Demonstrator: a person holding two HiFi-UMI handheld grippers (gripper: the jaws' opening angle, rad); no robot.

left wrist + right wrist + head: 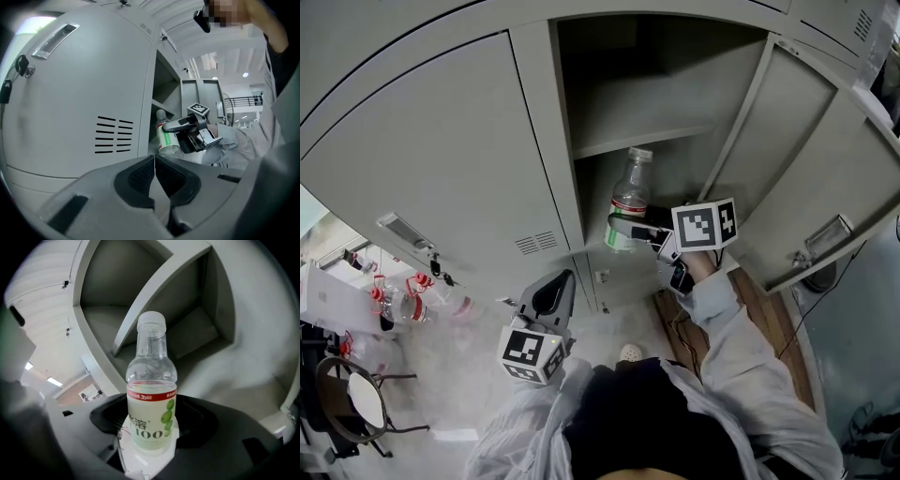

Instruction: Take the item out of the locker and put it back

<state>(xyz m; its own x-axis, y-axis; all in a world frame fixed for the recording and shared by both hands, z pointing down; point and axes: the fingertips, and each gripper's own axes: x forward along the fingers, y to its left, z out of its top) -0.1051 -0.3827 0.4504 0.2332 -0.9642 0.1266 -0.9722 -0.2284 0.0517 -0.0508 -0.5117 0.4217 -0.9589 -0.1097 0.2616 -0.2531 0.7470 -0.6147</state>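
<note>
A clear plastic bottle (629, 202) with a white cap and a red-and-white label is held in my right gripper (630, 232), whose jaws are shut on its lower body. It hangs in the mouth of the open locker (656, 103), below the shelf (642, 141). The right gripper view shows the bottle (151, 399) upright between the dark pads, with the locker's inside behind it. My left gripper (551, 298) is lower down in front of the closed locker door (441, 159); its pads (140, 176) touch with nothing between them. From the left gripper view the bottle (165, 136) shows at the opening.
The locker's door (806, 178) is swung open to the right. Several bottles with red caps (398, 300) stand at the lower left next to a round stool (361, 398). A wooden floor strip (769, 328) lies under the open door.
</note>
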